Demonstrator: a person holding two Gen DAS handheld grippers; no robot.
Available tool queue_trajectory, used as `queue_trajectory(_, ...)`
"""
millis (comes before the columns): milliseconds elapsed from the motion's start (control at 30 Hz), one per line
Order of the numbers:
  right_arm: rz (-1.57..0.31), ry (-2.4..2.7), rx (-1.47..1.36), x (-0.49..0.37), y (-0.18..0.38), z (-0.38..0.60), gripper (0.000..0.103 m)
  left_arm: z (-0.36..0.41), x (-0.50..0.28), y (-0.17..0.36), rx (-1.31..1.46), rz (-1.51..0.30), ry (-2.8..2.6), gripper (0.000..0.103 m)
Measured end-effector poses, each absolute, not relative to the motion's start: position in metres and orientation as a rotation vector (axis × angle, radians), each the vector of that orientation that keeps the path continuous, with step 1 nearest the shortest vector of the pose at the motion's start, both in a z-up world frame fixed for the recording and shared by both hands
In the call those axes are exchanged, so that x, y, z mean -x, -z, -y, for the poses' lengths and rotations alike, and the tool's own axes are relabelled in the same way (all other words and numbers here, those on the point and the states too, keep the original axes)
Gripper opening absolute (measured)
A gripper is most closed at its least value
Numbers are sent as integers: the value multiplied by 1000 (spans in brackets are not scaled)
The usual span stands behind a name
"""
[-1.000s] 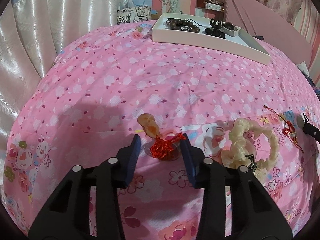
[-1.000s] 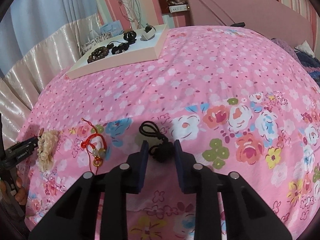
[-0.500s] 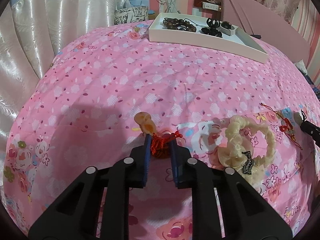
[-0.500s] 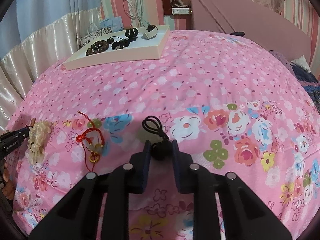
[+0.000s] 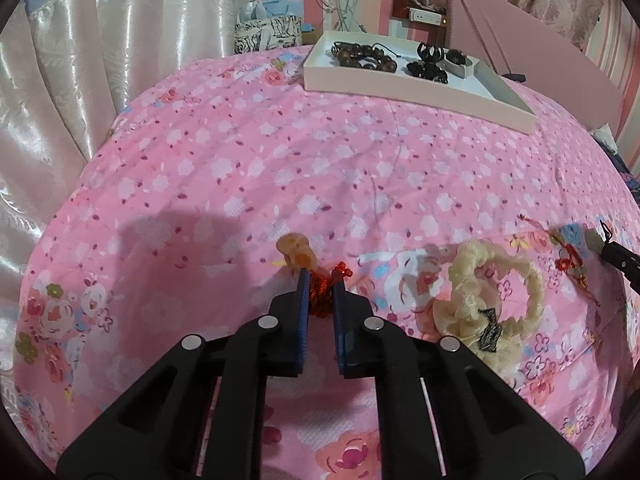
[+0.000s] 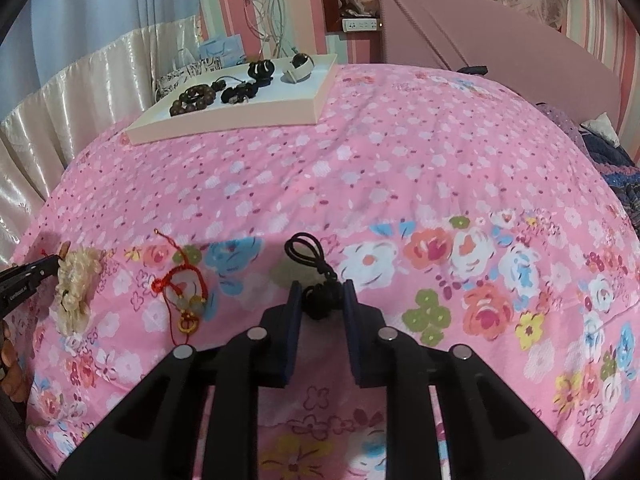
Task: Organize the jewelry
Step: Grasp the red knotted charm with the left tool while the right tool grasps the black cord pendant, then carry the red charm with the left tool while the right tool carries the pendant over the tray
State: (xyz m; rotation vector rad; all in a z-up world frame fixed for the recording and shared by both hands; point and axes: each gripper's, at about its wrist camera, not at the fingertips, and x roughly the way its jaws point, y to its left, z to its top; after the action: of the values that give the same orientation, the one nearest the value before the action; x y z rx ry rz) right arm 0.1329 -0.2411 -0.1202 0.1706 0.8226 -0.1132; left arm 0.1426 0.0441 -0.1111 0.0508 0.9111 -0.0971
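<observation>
Clamping down hard, the left gripper [image 5: 321,290] has its blue pads squeezed together on the red knotted cord [image 5: 323,296] of a charm, and the amber pendant [image 5: 297,255] pokes out just beyond the left pad, resting on the pink floral bedspread [image 5: 280,168]. Over on the other side, the right gripper [image 6: 320,294] is nipped onto a black knotted ornament [image 6: 320,298]; its jaws stand narrowly apart with the knot filling the gap, and the ornament's black loop [image 6: 304,248] trails out ahead on the bedspread.

Just right of the left gripper lies a cream scrunchie [image 5: 492,304] with a small dark bow. Beyond it, a red string charm [image 5: 568,264] sits near the bedspread's right edge.

Far up the bedspread from both grippers sits the shallow white tray [image 5: 400,88]. Inside it: a brown wooden bead bracelet [image 5: 364,56] toward its left end, dark bead pieces [image 5: 428,68] in the middle, and a small white holder [image 5: 460,65] with something dark on it toward the right. The tray's right portion is bare.
</observation>
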Motion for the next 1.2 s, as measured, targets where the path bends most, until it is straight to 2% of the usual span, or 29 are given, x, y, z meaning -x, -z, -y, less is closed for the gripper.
queue_trajectory(633, -710, 83, -101, -193, 48, 244, 19, -11, -199, 24, -56, -852, 132, 8)
queue_trajectory(1200, -657, 63, -121, -303, -5, 238, 19, 41, -298, -29, -40, -785, 235, 8)
